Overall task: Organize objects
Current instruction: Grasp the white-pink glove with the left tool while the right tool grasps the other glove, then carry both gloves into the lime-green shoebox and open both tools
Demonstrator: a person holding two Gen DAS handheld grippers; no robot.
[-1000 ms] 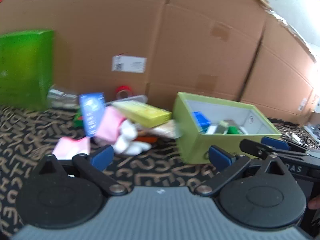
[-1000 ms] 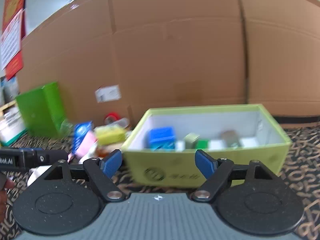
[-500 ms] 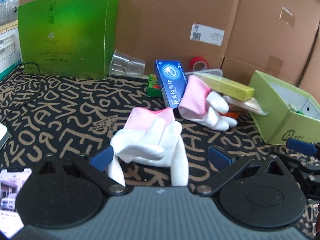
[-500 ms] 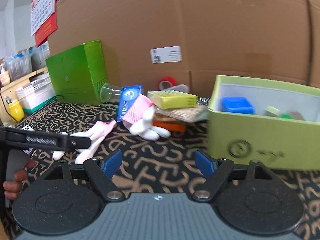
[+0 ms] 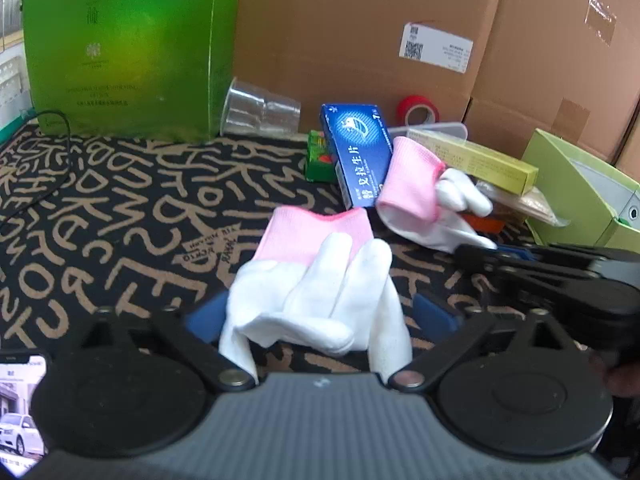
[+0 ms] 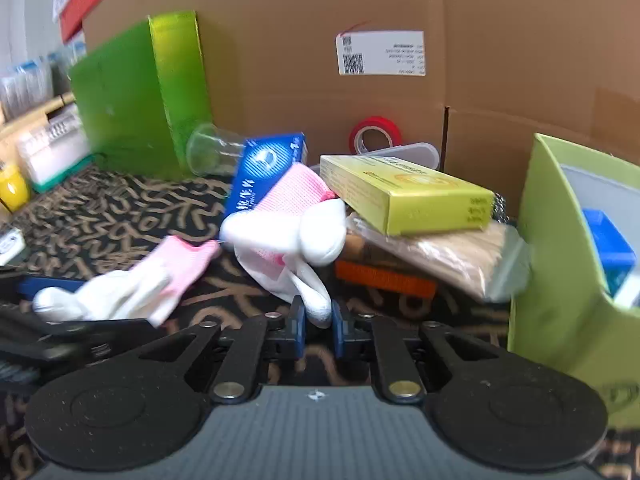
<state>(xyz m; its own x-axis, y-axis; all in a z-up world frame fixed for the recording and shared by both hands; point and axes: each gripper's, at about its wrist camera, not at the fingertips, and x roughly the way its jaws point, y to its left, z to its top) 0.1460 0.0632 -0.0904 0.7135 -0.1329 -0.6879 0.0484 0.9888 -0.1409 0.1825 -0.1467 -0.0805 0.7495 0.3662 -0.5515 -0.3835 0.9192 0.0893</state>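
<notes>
Two pink-cuffed white gloves lie on the patterned counter [image 5: 120, 216]. The near glove [image 5: 316, 280] is spread with its fingers toward the left gripper [image 5: 320, 316], whose jaws have just been closing a little yet stand apart, one blue pad on either side of the glove's fingers; the left pad looks to be at the fabric's edge, and the right pad is clear of it. The far glove [image 6: 288, 224] leans on a blue carton [image 6: 260, 168], beside a yellow-green carton [image 6: 404, 196] stacked on a wrapped packet [image 6: 452, 256]. One of its fingertips hangs between the jaws of the right gripper [image 6: 318, 322], which have just been closing and are now clamped on that tip. The open green box [image 6: 560, 280] stands at the right, well apart from both gloves.

To do the step well, the left jaws should probably gather several fingers of the near glove before closing. The right grip is shallow: a slow lift seems wise, so that the tip does not slip free or drag the stacked cartons.
</notes>
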